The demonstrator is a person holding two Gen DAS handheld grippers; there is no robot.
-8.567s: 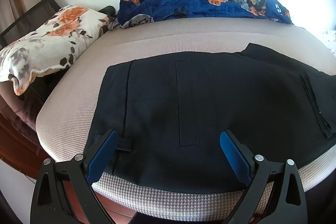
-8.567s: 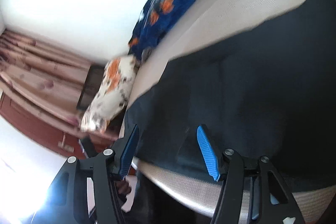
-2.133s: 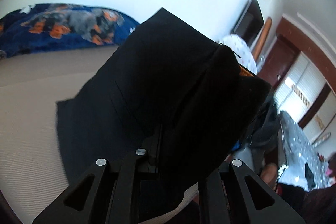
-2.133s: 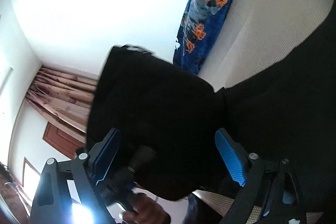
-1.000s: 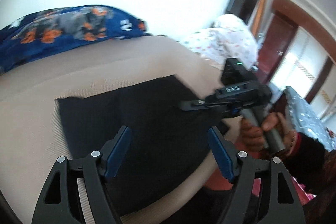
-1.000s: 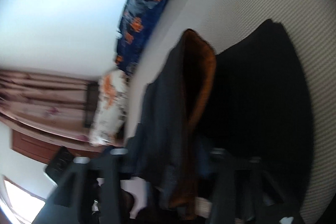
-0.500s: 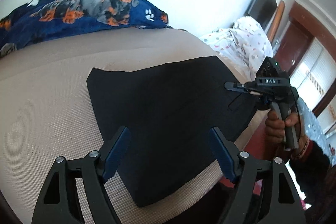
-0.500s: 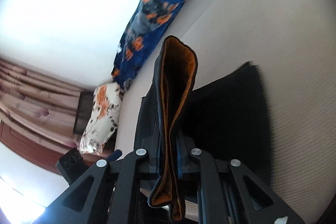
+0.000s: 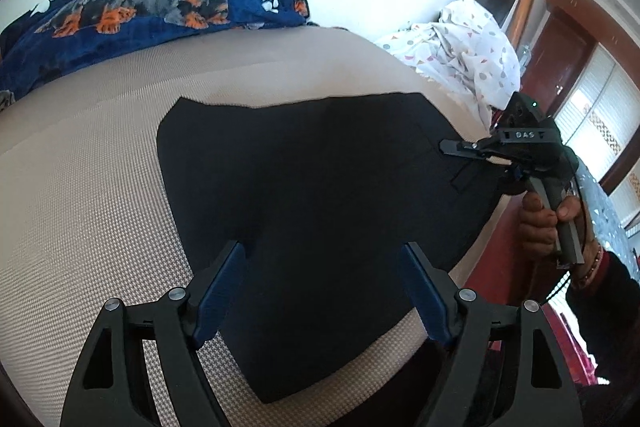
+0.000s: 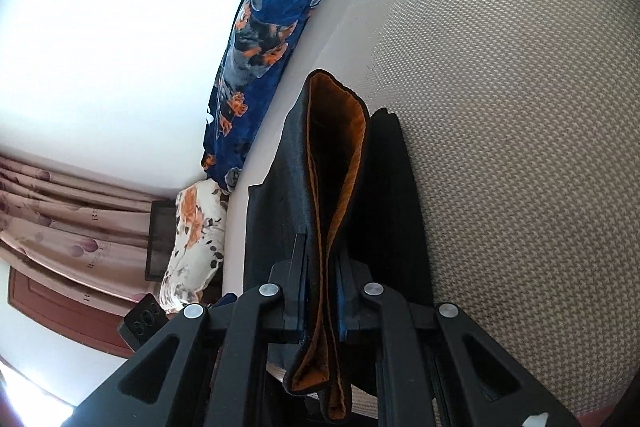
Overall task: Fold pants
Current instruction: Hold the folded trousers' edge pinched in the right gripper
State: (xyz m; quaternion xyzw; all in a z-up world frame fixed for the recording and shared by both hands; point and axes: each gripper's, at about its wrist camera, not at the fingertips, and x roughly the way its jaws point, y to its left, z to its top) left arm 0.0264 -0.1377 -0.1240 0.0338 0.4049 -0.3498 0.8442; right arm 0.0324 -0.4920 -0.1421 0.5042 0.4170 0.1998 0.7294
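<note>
Left wrist view: the black pants (image 9: 320,187) lie folded into a flat dark panel on the beige, houndstooth-textured bed (image 9: 88,211), reaching from mid-mattress to its near right edge. The left gripper (image 9: 324,291) hovers low over the near part of the fabric with its 2 blue-padded fingers (image 9: 222,291) spread wide and nothing between them. At the right edge of the panel the right gripper (image 9: 452,147) reaches in over the cloth, its handle held by the person's right hand (image 9: 544,223). A blue dog-print blanket (image 9: 132,15) lies along the far side of the bed against the white wall, and a white patterned sheet (image 9: 460,55) is bunched beyond the right side.

In the right wrist view, the right gripper (image 10: 322,303) has its fingers pressed together on a doubled edge of the pants (image 10: 332,187), which stands up from them as a fold with an orange lining showing inside. The rest of the dark fabric lies on the bed (image 10: 520,147) just beside it. A floral pillow (image 10: 196,243) sits at the far left end, near pink curtains (image 10: 64,219).
</note>
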